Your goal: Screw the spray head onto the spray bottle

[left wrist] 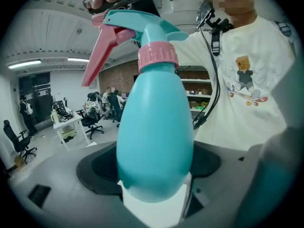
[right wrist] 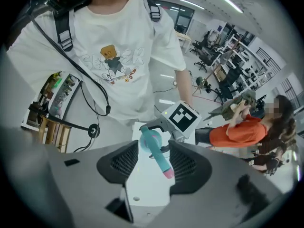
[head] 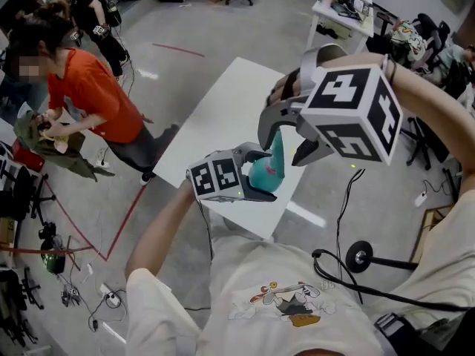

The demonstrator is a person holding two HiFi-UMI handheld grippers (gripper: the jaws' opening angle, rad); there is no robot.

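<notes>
A teal, egg-shaped plastic spray bottle (left wrist: 154, 132) is clamped upright by its body between the jaws of the left gripper (head: 257, 176), which are closed against its sides. The bottle is held in the air above the near edge of a white rectangular table (head: 223, 110). A teal plastic spray head (left wrist: 142, 25) with a pink trigger (left wrist: 97, 56) is seated on the bottle's neck, where a ribbed pink collar (left wrist: 158, 56) is seen; how far the collar is threaded cannot be told. The right gripper (right wrist: 154, 163) is held directly over the spray head, and its jaws are spread to a moderate width with the head lying between them. Contact between the pads and the head cannot be made out. A person in an orange shirt (head: 93, 95) is seen well apart from the table.
</notes>
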